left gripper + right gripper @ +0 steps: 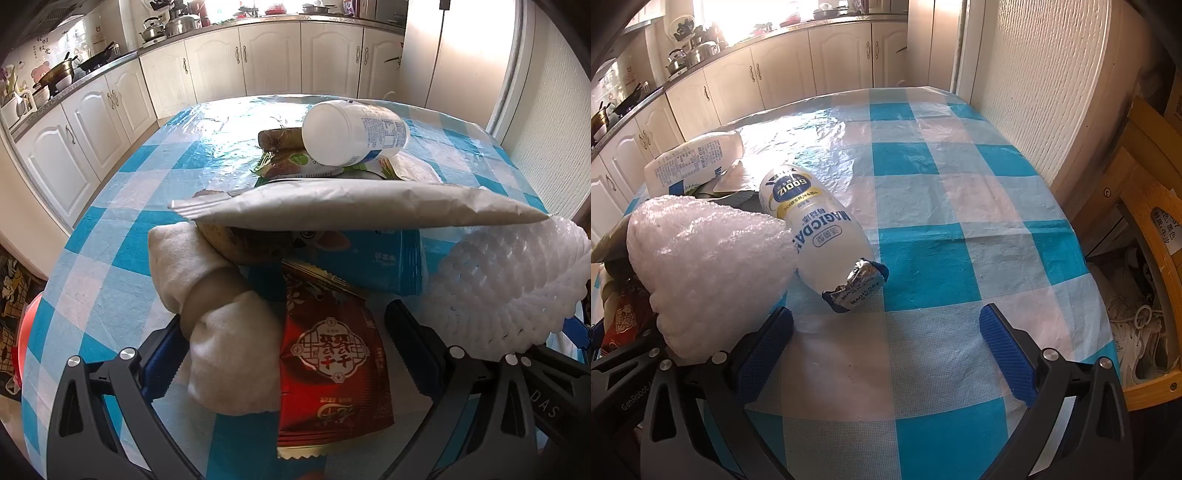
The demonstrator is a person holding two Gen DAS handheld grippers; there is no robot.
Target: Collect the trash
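Observation:
Trash lies in a pile on the blue-and-white checked table (110,229). In the left wrist view my left gripper (286,354) is open around a crumpled white tissue (221,332) and a red snack wrapper (328,362). Beyond them lie a silver-white packet (351,206), a blue wrapper (380,258), a white foam net (509,280) and a white bottle (354,133). In the right wrist view my right gripper (886,350) is open and empty over the table (942,206). A drink bottle with torn foil lid (816,232) and the foam net (713,266) lie just ahead-left.
A brown root stick (273,138) and a green wrapper (295,166) lie under the far bottle. Kitchen cabinets (221,62) line the back. A white textured wall (1034,92) and a wooden chair (1145,221) stand right of the table. A red bin (22,343) sits at left.

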